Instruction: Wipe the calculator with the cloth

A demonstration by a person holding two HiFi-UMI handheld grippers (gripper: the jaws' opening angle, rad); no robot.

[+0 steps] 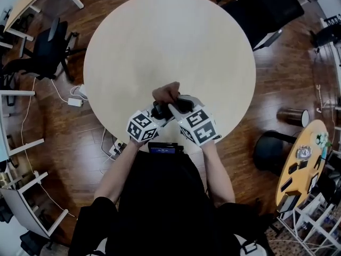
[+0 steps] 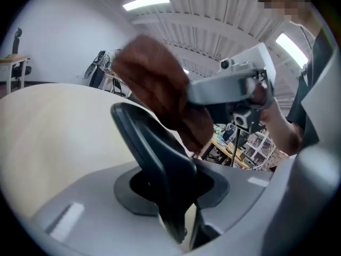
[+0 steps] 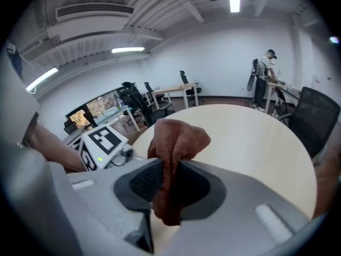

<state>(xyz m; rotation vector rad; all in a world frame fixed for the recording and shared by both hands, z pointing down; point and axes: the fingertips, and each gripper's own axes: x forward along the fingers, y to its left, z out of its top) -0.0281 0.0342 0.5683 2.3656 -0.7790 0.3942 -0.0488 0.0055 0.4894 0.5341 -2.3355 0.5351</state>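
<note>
My left gripper (image 1: 158,112) is shut on the calculator (image 1: 160,110), a dark slab held up off the round beige table (image 1: 160,41) near its front edge. In the left gripper view the calculator (image 2: 154,153) rises edge-on from between the grey jaws of the left gripper (image 2: 178,207). My right gripper (image 1: 178,105) is shut on a rust-brown cloth (image 1: 166,92). The bunched cloth (image 3: 176,143) sticks out above the pads of the right gripper (image 3: 168,196). Seen from the left gripper, the cloth (image 2: 157,84) hangs right behind the calculator's top. Whether they touch I cannot tell.
Black office chairs stand at the left (image 1: 48,52) and far right (image 1: 261,9) of the table. A black stool (image 1: 274,151), a dark cylinder (image 1: 293,116) and a cluttered wooden side table (image 1: 303,164) are at the right. A person (image 3: 266,71) stands far off.
</note>
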